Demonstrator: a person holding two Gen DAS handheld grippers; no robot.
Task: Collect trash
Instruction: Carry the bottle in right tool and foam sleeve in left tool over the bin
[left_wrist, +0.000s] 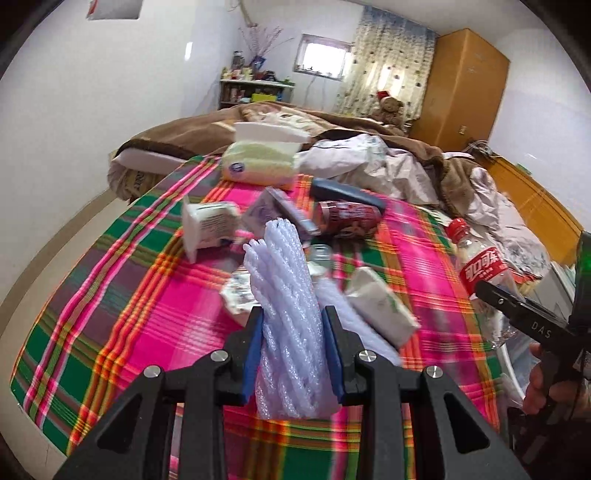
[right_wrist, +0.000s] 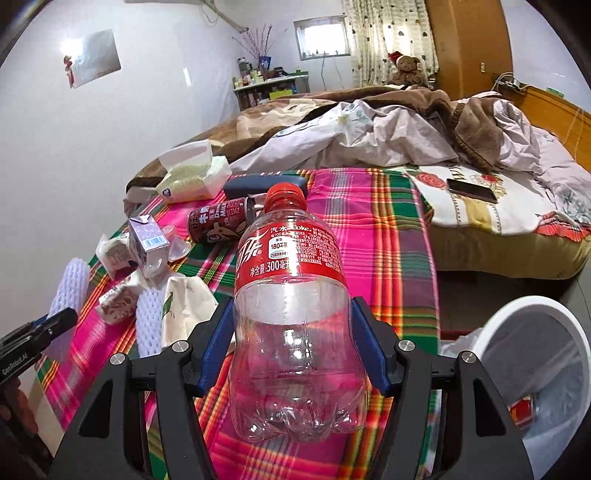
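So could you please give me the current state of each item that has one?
left tool: shut on foam net
right tool: shut on Coke bottle
Coke bottle: capped, empty
red can: lying sideways
trash bin: open, holding some trash

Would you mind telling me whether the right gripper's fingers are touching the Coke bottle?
Touching: the right wrist view shows both blue pads pressed against the clear lower body of the Coke bottle.
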